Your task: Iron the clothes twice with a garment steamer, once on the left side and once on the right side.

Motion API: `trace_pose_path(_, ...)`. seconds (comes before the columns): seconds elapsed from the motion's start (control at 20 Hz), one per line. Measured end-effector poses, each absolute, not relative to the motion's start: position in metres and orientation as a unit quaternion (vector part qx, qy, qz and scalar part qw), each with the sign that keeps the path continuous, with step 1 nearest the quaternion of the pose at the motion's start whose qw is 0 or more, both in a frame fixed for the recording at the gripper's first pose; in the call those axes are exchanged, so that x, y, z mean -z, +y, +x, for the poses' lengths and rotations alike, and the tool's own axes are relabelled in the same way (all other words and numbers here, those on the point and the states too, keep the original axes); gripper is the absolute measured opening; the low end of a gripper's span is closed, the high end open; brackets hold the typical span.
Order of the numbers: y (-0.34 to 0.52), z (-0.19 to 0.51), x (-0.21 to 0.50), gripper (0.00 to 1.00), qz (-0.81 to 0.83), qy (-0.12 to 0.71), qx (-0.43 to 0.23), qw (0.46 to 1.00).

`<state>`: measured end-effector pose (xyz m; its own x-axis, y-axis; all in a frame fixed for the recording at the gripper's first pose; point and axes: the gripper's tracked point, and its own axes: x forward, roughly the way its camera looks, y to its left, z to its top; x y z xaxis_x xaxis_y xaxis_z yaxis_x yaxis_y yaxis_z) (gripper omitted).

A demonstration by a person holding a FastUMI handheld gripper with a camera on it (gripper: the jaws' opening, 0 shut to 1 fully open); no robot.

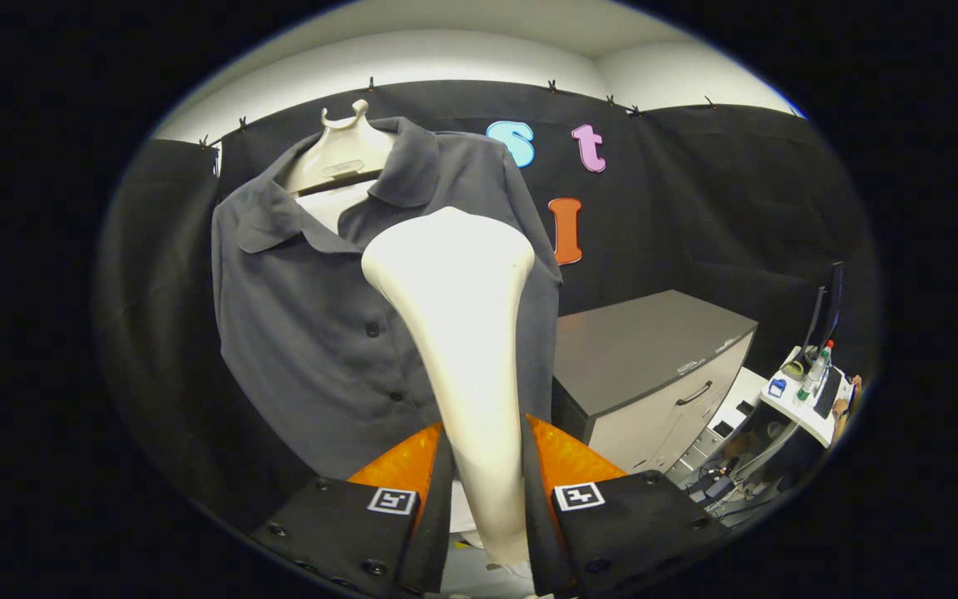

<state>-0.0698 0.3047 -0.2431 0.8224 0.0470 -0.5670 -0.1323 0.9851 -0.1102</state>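
A dark grey button-up shirt (313, 333) hangs on a cream hanger form (338, 150) in front of the black cloth wall. My gripper (486, 474) is shut on the white garment steamer (462, 316); both fingers press on its handle, which runs up between them. The steamer's wide head rises ahead of the fingers and covers the shirt's right half, close to the fabric. Whether the head touches the shirt cannot be told. The shirt's left half, collar and button row stay visible.
A low cabinet (654, 366) with a dark top and pale drawers stands right of the shirt. Farther right is a small white table (812, 399) with bottles and small items, and cables lie on the floor below it.
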Motion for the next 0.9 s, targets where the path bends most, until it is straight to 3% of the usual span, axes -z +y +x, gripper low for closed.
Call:
trace_pose_path(0.5,0.418,-0.071,0.228,0.46,-0.085,0.249,-0.096,0.960)
trace_pose_path(0.9,0.459,-0.065,0.267,0.46,-0.103,0.270,-0.112,0.951)
